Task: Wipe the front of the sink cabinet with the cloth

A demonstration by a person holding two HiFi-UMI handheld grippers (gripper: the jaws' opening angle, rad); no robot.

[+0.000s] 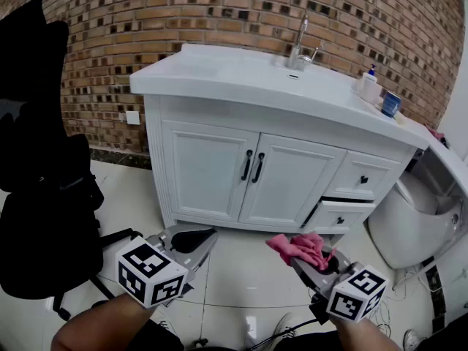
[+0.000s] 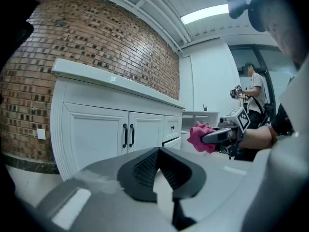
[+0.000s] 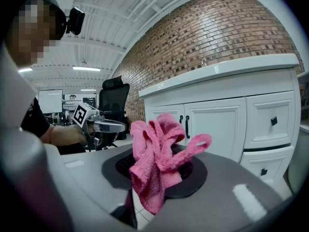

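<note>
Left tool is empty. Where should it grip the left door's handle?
Open the left tool and grip the middle of the left door handle, coming straight from the front. It's a slim vertical bar standing proud, so the jaws should close on it sideways.

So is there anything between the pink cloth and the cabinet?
Nothing, only bare floor tiles lie between the pink cloth in the right gripper and the cabinet, as the head view shows.
</note>
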